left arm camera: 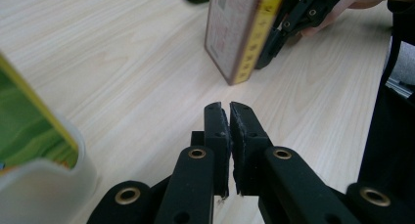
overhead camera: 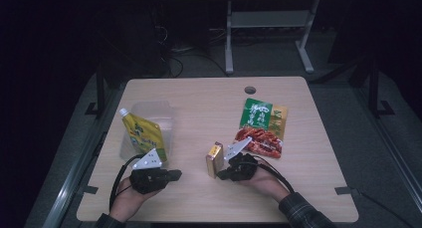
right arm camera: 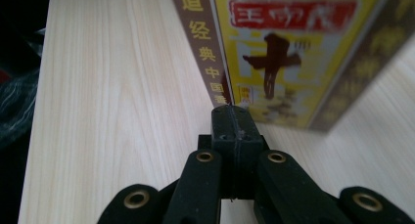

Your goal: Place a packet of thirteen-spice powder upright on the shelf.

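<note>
A small yellow and brown carton stands upright on the wooden table near the front middle. My right gripper is shut with nothing in it, and its tips rest against the carton's lower edge from the right. My left gripper lies low over the table to the carton's left. It points at the carton from a short way off, its jaws shut on nothing.
A yellow-green spouted pouch stands in a clear plastic tub at the left, close behind my left hand. A green and red snack packet lies flat at the right, behind my right hand.
</note>
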Demonstrator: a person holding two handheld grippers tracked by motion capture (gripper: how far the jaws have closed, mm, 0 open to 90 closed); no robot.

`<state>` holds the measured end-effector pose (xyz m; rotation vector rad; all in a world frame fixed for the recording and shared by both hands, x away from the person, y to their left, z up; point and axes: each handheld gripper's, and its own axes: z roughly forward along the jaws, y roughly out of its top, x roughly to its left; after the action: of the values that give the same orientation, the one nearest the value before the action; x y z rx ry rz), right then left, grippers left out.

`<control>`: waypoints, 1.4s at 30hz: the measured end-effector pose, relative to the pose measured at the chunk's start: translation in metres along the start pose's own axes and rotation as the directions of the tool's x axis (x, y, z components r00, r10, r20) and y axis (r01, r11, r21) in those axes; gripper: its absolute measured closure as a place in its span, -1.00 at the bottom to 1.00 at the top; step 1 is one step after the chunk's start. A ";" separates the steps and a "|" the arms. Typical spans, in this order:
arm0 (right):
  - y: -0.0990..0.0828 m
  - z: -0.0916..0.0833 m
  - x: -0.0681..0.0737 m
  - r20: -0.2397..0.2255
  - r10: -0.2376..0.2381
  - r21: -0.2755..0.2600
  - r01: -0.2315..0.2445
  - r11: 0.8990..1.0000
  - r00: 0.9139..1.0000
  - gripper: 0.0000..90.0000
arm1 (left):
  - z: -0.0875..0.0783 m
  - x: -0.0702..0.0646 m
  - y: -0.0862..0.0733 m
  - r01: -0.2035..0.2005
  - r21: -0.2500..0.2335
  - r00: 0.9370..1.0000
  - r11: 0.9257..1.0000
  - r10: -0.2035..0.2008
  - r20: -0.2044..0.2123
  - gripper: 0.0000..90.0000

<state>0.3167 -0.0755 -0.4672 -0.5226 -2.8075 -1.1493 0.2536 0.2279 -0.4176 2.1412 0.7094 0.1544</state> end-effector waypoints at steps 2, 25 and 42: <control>0.004 0.005 0.003 0.002 -0.005 -0.011 0.005 1.000 1.000 1.00 | -0.001 0.000 -0.001 0.004 0.002 1.000 1.000 -0.004 0.001 0.89; -0.007 -0.052 -0.019 0.028 -0.066 -0.118 0.069 0.991 0.997 0.53 | 0.007 0.001 -0.004 0.004 0.044 0.999 0.999 -0.006 0.039 0.42; 0.026 -0.054 -0.041 -0.053 -0.227 -0.191 0.213 0.958 0.972 -0.09 | 0.014 -0.001 -0.016 0.003 0.088 0.997 0.996 -0.009 0.071 -0.11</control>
<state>0.3598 -0.1073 -0.4189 -0.1727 -2.7645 -1.4476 0.2510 0.2251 -0.4387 2.2168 0.6925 0.0437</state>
